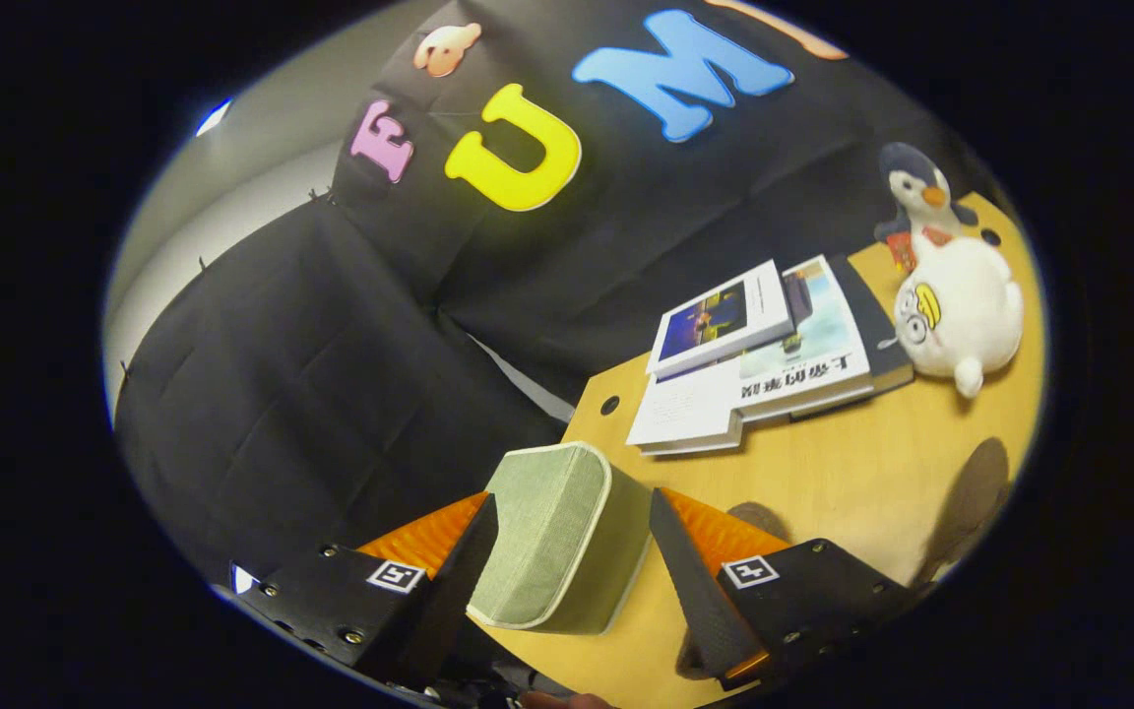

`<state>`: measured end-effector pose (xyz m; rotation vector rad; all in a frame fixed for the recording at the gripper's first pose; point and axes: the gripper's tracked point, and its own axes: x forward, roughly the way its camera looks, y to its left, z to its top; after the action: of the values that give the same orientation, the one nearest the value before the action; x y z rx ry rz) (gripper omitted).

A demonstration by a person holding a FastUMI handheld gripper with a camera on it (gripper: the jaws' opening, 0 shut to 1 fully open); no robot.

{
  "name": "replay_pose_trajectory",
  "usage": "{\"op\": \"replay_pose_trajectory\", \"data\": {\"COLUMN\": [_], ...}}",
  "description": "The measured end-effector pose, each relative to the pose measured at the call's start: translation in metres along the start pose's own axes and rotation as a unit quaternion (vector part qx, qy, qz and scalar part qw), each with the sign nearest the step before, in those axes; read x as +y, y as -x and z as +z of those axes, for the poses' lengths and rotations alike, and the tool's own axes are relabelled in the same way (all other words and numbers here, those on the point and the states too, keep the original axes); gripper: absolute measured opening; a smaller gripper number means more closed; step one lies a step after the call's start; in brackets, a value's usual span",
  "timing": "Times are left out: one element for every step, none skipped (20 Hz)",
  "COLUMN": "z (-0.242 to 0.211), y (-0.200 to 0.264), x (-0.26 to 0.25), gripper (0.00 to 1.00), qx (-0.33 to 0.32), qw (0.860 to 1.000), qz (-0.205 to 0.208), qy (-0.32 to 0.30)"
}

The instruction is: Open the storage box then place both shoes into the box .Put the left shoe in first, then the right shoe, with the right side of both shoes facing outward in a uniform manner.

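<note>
We count one gripper [572, 532], its two fingers spread apart, with one grey-green fabric storage box [557, 537] between them, neither finger clearly pressing on it. On the one wooden table [852, 483] we count three books [764, 354] in a stack near its far edge, though a fourth may hide under the pile. Beside the stack, toward the table's far right corner, sit two plush toys: one white round toy [961, 310] and one penguin [921, 197] behind it. We also see two small dark holes in the tabletop, one [609, 405] near the left corner and another [991, 236] near the penguin.
</note>
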<state>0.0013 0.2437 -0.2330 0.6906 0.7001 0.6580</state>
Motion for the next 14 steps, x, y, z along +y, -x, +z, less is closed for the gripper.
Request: {"op": "replay_pose_trajectory", "data": {"z": [-0.01,-0.022,-0.031,-0.04,-0.049,-0.056,-0.066,-0.07,-0.075,-0.078,-0.083,-0.089,-0.096,-0.101], "y": [-0.001,-0.009,-0.017,-0.025,-0.032,-0.039,-0.05,-0.056,-0.063,-0.069,-0.076,-0.082,-0.086,-0.092], "x": [0.0,0.0,0.001,0.002,0.004,0.005,0.01,0.01,0.01,0.01,0.008,0.008,0.006,0.002], "gripper": [0.94,0.94,0.94,0.94,0.94,0.94,0.94,0.97,0.97,0.96,0.96,0.97,0.96,0.97], "qx": [0.012,0.03,0.046,0.06,0.072,0.084,0.089,0.098,0.104,0.11,0.116,0.125,0.136,0.142], "qw": [1.0,0.999,0.998,0.997,0.995,0.993,0.991,0.987,0.985,0.982,0.98,0.978,0.977,0.976], "qz": [0.006,0.016,0.028,0.039,0.048,0.057,0.074,0.087,0.097,0.102,0.105,0.107,0.108,0.11], "qy": [-0.007,-0.02,-0.033,-0.044,-0.049,-0.057,-0.071,-0.089,-0.102,-0.113,-0.123,-0.129,-0.127,-0.122]}}
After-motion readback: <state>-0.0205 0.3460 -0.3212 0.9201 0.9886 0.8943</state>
